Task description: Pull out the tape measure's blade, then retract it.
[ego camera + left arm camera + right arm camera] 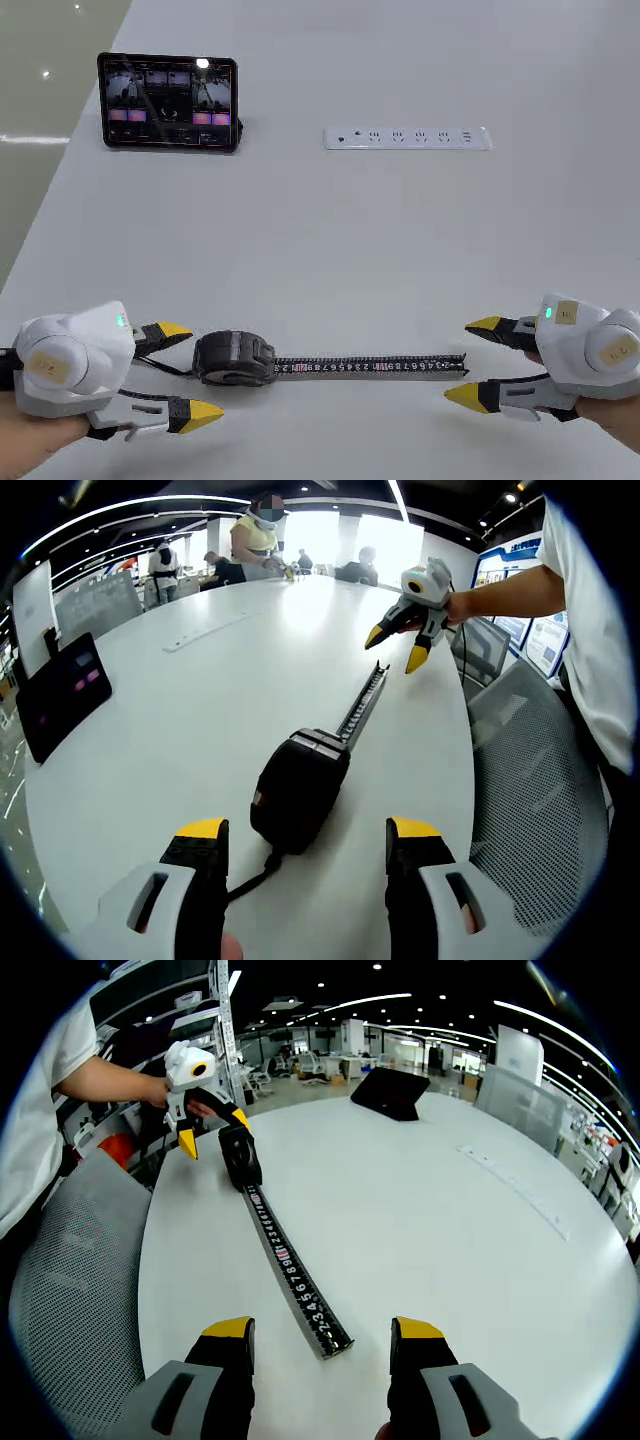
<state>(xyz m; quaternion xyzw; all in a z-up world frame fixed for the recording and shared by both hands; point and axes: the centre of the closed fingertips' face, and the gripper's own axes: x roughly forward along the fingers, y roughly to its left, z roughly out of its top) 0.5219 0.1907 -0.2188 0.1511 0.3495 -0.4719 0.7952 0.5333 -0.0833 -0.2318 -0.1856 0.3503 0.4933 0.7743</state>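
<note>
Lying on the white table (320,230), the tape measure (233,357) sits near the front edge with its blade (370,366) pulled out and flat on the surface. The case is dark and rounded. The blade runs from it in a straight line toward the right gripper (460,360), markings facing up, with light numerals on a dark strip and a few red ones near the case.

The left gripper (200,369) is wide open. Its two yellow-tipped jaws stand apart behind the case, one on each side. In the left gripper view the case lies just ahead of the jaw tips and in line with the gap between them, and neither jaw presses on it. A thin black cord (250,880) trails from the back of the case into that gap.

The right gripper is also spread open and holds nothing. In the right gripper view the free end of the blade lies on the table between its jaw tips and just ahead of them, touching neither.

Farther back on the table a tablet (168,88) stands propped up with its screen lit, and a white power strip (408,137) lies flat, well apart from it. A grey mesh chair (70,1250) stands by the table's edge beside the person.
</note>
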